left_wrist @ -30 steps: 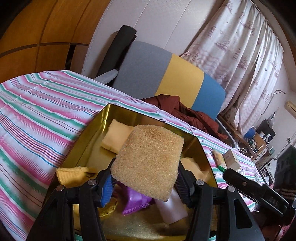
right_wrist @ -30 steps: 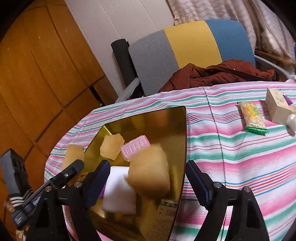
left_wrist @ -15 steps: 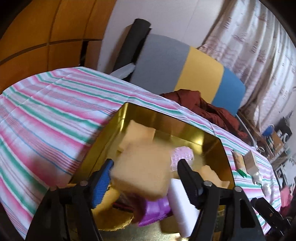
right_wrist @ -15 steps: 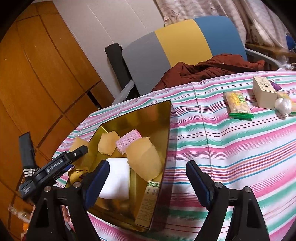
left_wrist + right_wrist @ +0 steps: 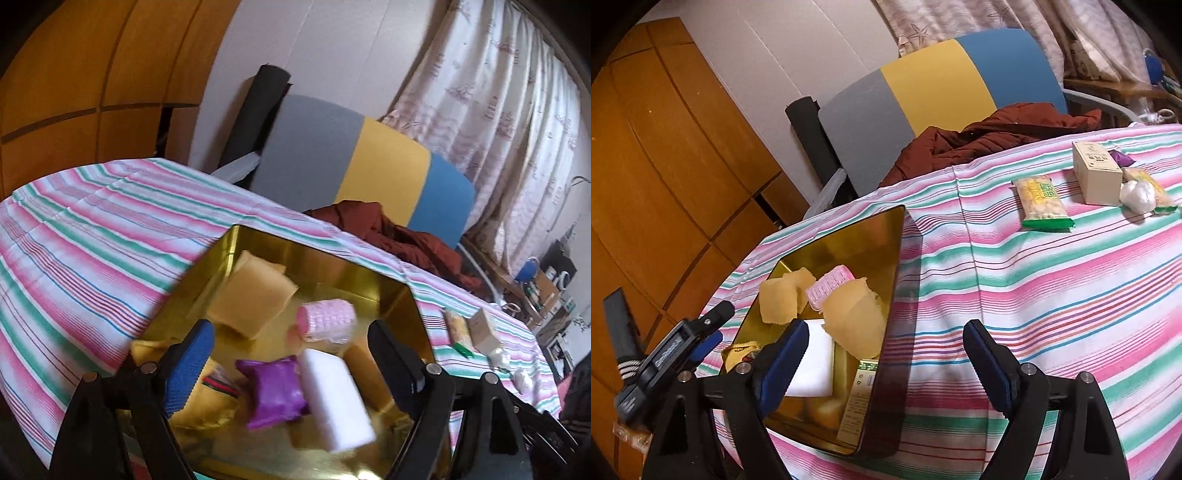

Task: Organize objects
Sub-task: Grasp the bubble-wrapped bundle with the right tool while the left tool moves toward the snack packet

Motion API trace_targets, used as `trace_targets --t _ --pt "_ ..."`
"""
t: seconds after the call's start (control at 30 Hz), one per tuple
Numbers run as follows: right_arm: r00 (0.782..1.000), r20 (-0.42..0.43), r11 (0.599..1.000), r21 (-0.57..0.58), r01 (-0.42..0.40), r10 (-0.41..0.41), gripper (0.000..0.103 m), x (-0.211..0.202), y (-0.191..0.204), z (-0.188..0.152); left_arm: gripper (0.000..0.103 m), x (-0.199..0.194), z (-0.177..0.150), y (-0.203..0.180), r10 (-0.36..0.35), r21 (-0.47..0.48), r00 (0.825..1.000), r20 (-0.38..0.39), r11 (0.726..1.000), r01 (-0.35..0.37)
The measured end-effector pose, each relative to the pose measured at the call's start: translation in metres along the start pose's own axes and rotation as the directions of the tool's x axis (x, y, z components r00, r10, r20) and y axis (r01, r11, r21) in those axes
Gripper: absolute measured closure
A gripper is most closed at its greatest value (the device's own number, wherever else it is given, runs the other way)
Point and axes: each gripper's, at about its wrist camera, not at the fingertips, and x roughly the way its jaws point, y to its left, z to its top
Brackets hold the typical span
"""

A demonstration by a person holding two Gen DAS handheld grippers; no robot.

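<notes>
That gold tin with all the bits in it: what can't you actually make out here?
- Gold tin, left wrist view: its near corners are hidden behind the tongs' black arms.
- White block, same view: motion-blurred, so its kind is unclear.
- Green-labelled packet, right wrist view: print too small to read.
- Cream box, right wrist view: label too small.

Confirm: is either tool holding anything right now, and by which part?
Nothing is held. The left tool has empty jaws that are opening; the yellow sponge lies loose in the gold tin. The right tool is open over the striped cloth.
</notes>
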Motion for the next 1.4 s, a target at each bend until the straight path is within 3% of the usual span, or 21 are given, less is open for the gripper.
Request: trace_targets --t 0.33,0.5,0.9,1.2,1.4 --pt "0.999 0.025 0.998 0.043 0.045 -0.046 0.017 -0.011 -0.024 0.006 0.016 -0.003 -0.017 -0.043 -0.106 0.078 0.993 -0.049 0.991 0.109" --pt "0.997 0.036 0.996 0.054 0.073 -0.074 0.016 -0.018 -0.039 0.006 0.016 -0.005 -0.028 -0.069 -0.169 0.124 0.982 -0.089 0.976 0.18" --pt "0.98 0.035 0.978 0.083 0.19 -0.194 0.016 -0.03 -0.093 0.013 0.016 -0.014 -0.069 -0.143 -0.305 0.277 0.928 -0.213 0.892 0.357" --pt "0.956 0.027 0.95 0.128 0.285 -0.291 0.016 -0.044 -0.144 0.02 0.016 -0.008 -0.096 -0.187 -0.352 0.322 0.875 -0.332 0.83 0.456" --pt "0.935 0.035 0.93 0.125 0.346 -0.353 0.015 -0.057 -0.173 0.026 0.016 0.002 -0.112 -0.205 -0.341 0.339 0.856 -0.388 0.811 0.477"
